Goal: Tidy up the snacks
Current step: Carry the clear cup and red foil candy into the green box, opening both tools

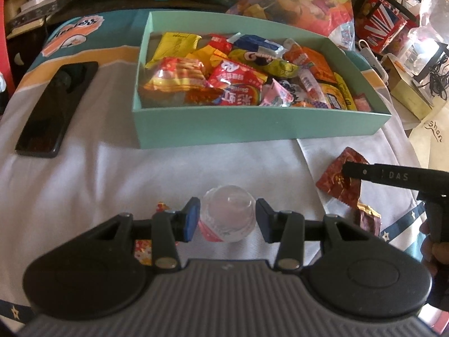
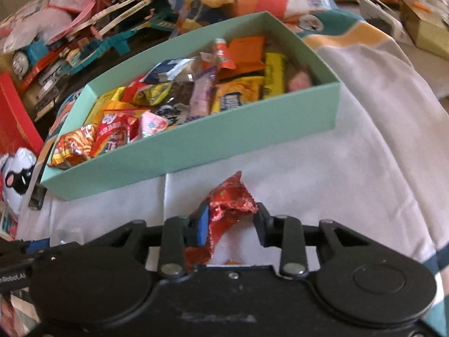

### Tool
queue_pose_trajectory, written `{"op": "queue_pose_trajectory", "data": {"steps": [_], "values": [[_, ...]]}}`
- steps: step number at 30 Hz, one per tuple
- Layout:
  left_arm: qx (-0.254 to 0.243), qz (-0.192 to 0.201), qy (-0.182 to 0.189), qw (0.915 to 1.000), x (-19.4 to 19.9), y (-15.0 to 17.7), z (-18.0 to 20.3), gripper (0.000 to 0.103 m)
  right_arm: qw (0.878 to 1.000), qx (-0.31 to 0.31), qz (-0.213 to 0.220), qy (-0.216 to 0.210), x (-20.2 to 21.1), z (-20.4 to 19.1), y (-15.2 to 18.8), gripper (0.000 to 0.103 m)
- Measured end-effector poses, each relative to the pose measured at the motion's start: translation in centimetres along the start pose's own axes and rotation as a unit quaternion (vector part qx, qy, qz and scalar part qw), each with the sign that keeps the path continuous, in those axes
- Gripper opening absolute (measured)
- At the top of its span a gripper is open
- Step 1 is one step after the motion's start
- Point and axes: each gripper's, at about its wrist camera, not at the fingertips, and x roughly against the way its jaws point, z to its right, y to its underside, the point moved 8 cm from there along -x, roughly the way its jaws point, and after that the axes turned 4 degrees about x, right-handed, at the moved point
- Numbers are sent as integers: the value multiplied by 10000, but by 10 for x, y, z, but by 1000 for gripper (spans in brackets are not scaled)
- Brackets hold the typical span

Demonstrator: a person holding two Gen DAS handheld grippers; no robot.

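A mint green box point(image 1: 261, 125) point(image 2: 196, 146) full of mixed snack packets stands on the white cloth. My left gripper point(image 1: 227, 220) is open around a clear jelly cup point(image 1: 228, 216) with a pink label; the left pad touches it and the right pad stands slightly off. My right gripper point(image 2: 230, 224) is open around a crumpled red foil packet point(image 2: 230, 207) on the cloth in front of the box. The same packet point(image 1: 341, 179) shows at the right of the left wrist view, under the right gripper's finger point(image 1: 364, 172).
A black phone point(image 1: 57, 106) lies left of the box. Another red foil packet point(image 1: 367, 219) lies near the right gripper, and a small red wrapper point(image 1: 143, 248) lies under my left gripper. Toys, boxes and bags crowd the back and right edges.
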Motion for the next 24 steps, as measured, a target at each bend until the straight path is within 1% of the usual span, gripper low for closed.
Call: {"op": "queue_pose_trajectory", "data": {"steps": [1, 2, 4, 7, 11, 15, 20, 24], "values": [[6, -3, 2, 10000, 0, 0, -1, 42, 10000, 44, 7, -9, 0, -3, -2, 22], [9, 1, 7, 10000, 0, -1, -1, 43, 10000, 64, 26, -34, 2, -4, -3, 20], [15, 18, 25, 10000, 0, -2, -1, 42, 9998, 106, 50, -148, 7, -9, -5, 20], [5, 69, 44, 10000, 3, -4, 2, 42, 9996, 172, 91, -197, 15, -11, -7, 20], [-25, 141, 58, 9999, 7, -7, 6, 42, 9995, 25, 166, -280, 27, -5, -9, 20], [-40, 263, 106, 9996, 17, -13, 10, 42, 9988, -38, 332, -364, 44, -2, -16, 20], [-71, 508, 147, 9986, 33, -30, 14, 42, 9971, -79, 599, -459, 62, -1, -38, 20], [-113, 742, 91, 9971, 41, -57, 15, 42, 9959, -81, 743, -513, 62, -1, -62, 20]]}}
